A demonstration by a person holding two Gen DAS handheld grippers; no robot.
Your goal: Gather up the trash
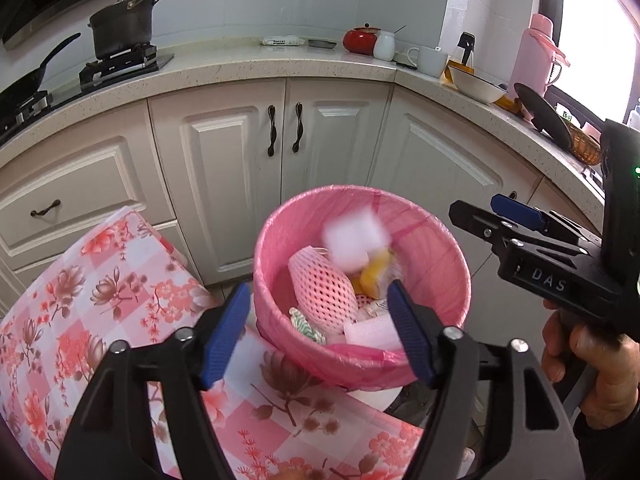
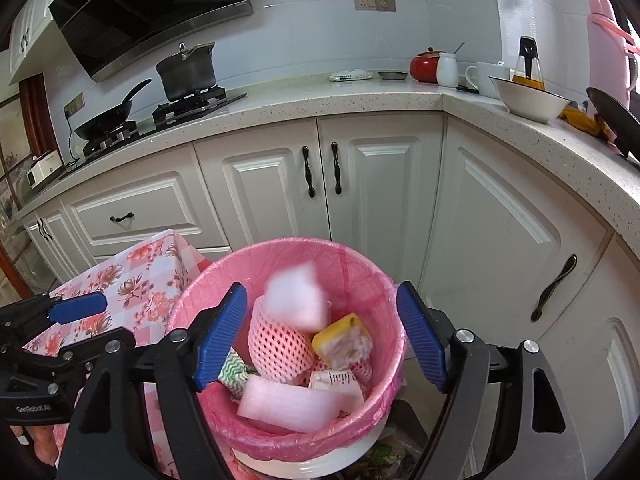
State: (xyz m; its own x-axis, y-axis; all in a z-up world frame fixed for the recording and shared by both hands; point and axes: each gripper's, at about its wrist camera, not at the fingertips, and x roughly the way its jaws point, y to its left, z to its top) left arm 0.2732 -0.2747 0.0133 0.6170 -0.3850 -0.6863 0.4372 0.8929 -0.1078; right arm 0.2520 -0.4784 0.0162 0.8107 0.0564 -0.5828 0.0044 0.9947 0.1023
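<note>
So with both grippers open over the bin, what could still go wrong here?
1. The blurred white piece is in mid-air above the pink-lined bin; it looks likely to land inside, but could bounce off the foam net.
2. The bin stands close beside the floral tablecloth, so the left gripper might snag the liner when withdrawing.

Blurred white foam piece (image 1: 354, 240) airborne over pink-lined bin (image 1: 280, 300) holding trash
</note>
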